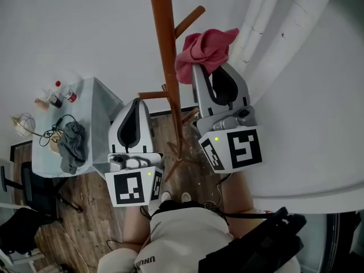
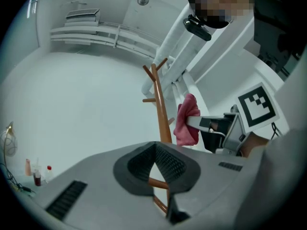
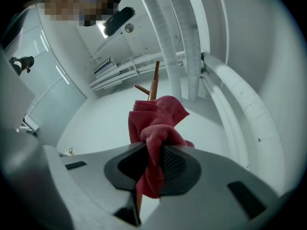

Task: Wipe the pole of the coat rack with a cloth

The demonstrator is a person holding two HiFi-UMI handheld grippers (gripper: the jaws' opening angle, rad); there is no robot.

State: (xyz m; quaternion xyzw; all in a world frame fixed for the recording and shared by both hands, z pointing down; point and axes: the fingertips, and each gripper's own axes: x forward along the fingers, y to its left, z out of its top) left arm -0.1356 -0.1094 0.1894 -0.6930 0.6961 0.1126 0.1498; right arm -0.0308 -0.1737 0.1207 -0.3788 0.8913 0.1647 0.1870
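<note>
R tongs (image 3: 154,152) pinch the red cloth (image 1: 202,53), its edge vs the coat rack pole (image 1: 166,56), high up by the pegs. L tongs (image 2: 154,152) look clamped on a side peg (image 1: 152,94), prob. steadying. Wipe barely begun; lower pole left.

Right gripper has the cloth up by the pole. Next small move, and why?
Probably nudge the right gripper leftward until the red cloth presses on the pole. Its fingers are shut on the cloth, which the left gripper view shows just beside the pole, apparently apart. The left gripper is shut on a lower peg.
</note>
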